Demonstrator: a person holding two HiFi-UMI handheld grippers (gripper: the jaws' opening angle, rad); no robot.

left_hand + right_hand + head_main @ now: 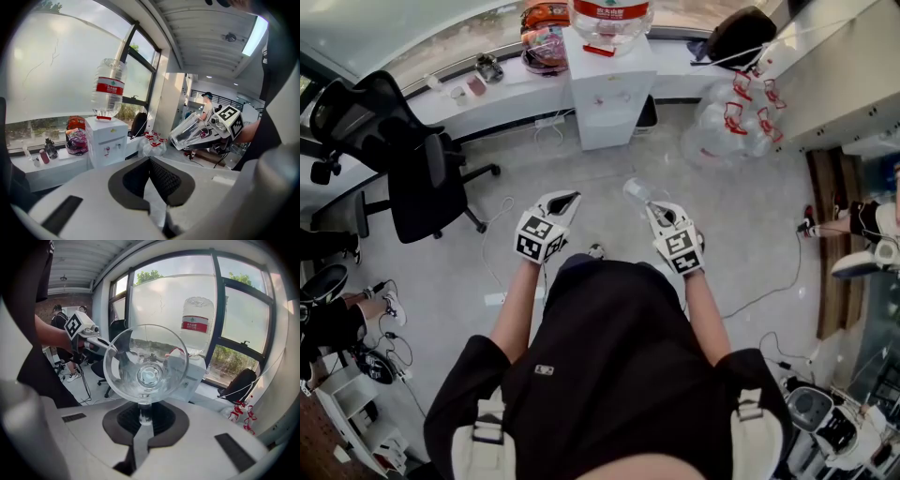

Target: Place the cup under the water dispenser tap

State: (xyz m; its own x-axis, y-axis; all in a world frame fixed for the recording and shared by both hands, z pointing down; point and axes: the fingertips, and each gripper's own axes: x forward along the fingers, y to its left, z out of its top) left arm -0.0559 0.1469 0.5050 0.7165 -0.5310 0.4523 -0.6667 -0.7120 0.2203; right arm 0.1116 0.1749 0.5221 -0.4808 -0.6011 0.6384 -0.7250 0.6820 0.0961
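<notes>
**A:** What does the head view show?

**B:** The left gripper [565, 201] and the right gripper [649, 208] are side by side, both pointing at the white water dispenser [609, 89]. The dispenser stands well ahead of them. A clear cup [636, 192] sticks out from the right gripper's tips. A black office chair [403, 159] stands off to the left gripper's outer side.

**A:** And the left gripper view?

**B:** Its jaws are together with nothing between them. The dispenser, with a bottle [108, 86] upended on top, is ahead and a little left of the jaws. To the right, the right gripper holds the cup tilted in the air, well apart from the dispenser.

**A:** The right gripper view?

**B:** The jaws are closed, pinching the cup at its near edge. The cup fills the space straight ahead of them, and you look along its axis to the round base in the middle. The dispenser is beyond it, partly seen through the glass and clearly not touching it. The left gripper is off to the left.
</notes>
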